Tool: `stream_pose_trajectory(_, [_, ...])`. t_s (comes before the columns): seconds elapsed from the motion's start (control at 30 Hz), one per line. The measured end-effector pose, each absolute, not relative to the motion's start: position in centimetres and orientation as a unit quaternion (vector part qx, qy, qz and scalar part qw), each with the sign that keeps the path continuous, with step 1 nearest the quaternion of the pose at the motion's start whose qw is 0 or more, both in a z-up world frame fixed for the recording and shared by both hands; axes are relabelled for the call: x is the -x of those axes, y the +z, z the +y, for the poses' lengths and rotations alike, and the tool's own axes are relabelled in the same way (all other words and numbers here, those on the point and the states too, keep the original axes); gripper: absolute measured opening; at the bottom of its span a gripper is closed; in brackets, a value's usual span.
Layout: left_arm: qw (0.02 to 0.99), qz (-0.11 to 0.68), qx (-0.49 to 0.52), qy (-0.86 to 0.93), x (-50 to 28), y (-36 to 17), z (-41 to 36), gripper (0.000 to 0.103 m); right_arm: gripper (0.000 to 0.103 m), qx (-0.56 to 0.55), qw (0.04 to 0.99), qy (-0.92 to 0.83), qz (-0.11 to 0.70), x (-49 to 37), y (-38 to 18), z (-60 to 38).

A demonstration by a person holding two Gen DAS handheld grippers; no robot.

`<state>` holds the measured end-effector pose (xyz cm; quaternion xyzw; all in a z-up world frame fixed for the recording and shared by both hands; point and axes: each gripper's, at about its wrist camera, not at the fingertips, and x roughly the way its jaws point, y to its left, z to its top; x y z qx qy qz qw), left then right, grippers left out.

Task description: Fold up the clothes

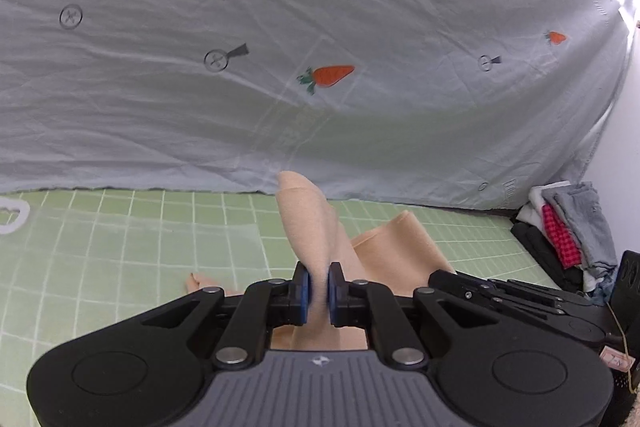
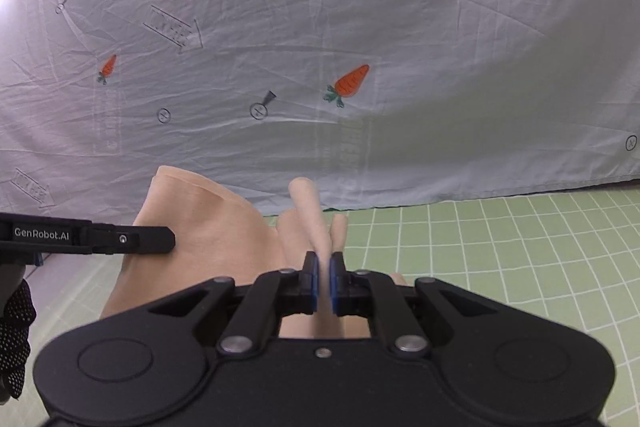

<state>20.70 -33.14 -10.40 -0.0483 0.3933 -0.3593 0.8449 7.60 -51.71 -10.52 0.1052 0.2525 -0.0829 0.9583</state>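
- peach cloth [image 1: 384,239] [image 2: 208,227] lies on the green grid mat [image 1: 140,227] [image 2: 500,247] near its back edge, two folds lifted
- left gripper [image 1: 318,287] pinches one fold; right gripper [image 2: 324,283] pinches another
- carrot-print sheet [image 1: 280,27] [image 2: 360,7] behind; clothes pile [image 1: 568,227] at the mat's right edge

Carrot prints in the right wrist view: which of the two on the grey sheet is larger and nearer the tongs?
The carrot print right of centre, above the right tongs; the other carrot print is smaller, far left.
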Motion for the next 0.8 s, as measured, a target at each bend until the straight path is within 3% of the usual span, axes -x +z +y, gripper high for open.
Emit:
stream_pose_trajectory(0.1, [0.834, 0.452, 0.069, -0.310, -22.8, -14.3, -33.4, 0.013, 0.007, -0.109, 0.932, -0.110, 0.326, -10.9, -14.2, -53.3])
stream_pose_trajectory(0.17, [0.829, 0.467, 0.105, -0.290, -23.0, -15.4, -32.4, 0.018, 0.014, -0.125, 0.928, -0.110, 0.332, -11.2, -15.0, -53.9])
stream_pose_trajectory(0.2, [0.830, 0.467, 0.118, -0.283, -22.8, -15.2, -31.9, 0.019, 0.019, -0.128, 0.927, -0.111, 0.335, -11.2, -15.0, -54.1])
stream_pose_trajectory(0.27, [0.832, 0.465, 0.141, -0.269, -22.5, -14.7, -31.0, 0.026, 0.040, -0.148, 0.923, -0.113, 0.336, -10.9, -14.9, -54.7])
stream_pose_trajectory(0.4, [0.825, 0.469, 0.161, -0.269, -22.0, -14.3, -29.6, 0.065, 0.052, -0.242, 0.904, -0.111, 0.334, -9.8, -15.2, -56.6])
stream_pose_trajectory(0.43, [0.824, 0.471, 0.165, -0.269, -21.9, -14.2, -29.2, 0.070, 0.056, -0.260, 0.899, -0.107, 0.335, -9.6, -15.4, -56.8])
stream_pose_trajectory(0.63, [0.807, 0.502, 0.157, -0.270, -21.8, -15.3, -29.7, 0.071, 0.061, -0.283, 0.884, -0.085, 0.361, -9.9, -16.5, -56.3])
stream_pose_trajectory(0.8, [0.805, 0.492, 0.165, -0.287, -21.9, -15.9, -31.0, 0.068, 0.058, -0.309, 0.878, -0.082, 0.355, -10.3, -17.1, -56.1])
